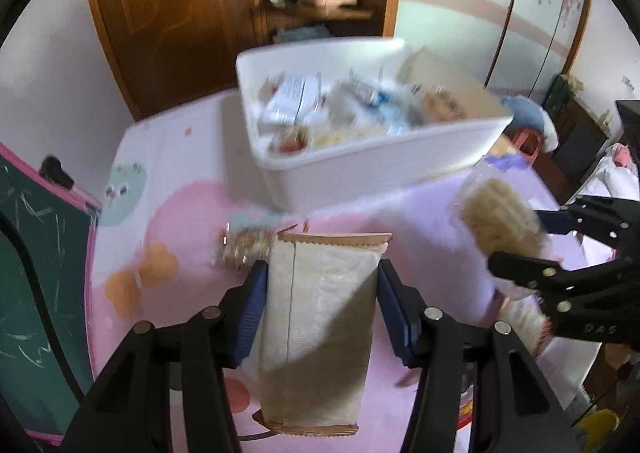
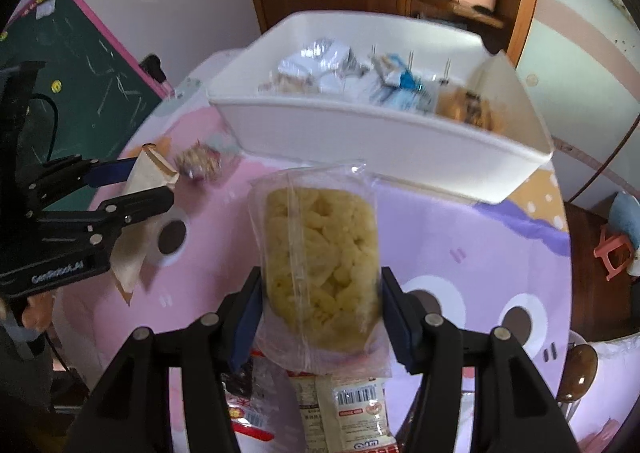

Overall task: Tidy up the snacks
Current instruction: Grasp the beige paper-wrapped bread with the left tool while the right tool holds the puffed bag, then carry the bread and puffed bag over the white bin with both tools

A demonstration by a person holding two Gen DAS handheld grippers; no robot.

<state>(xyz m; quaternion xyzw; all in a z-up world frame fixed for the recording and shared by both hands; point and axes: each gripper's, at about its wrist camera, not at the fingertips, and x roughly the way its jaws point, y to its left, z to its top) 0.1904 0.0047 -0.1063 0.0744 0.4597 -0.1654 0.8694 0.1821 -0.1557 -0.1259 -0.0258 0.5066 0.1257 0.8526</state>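
left gripper (image 1: 320, 305): fingers (image 1: 252, 309) clenched on a beige packet (image 1: 320, 317), held lengthwise between them, clear of the counter (image 1: 180, 213). right gripper (image 2: 320, 313): fingers (image 2: 248, 313) clenched on a clear bag of yellow crisps (image 2: 320, 261). the white bin (image 1: 384, 169), already part filled, stands ahead of both sets of fingers. a small wrapped snack (image 1: 244, 251) lies just beyond the left fingertips; more packets (image 2: 348, 409) lie beneath the right fingers. recommended: carry each item over the near rim before letting go, one side at a time, without crushing the crisps.
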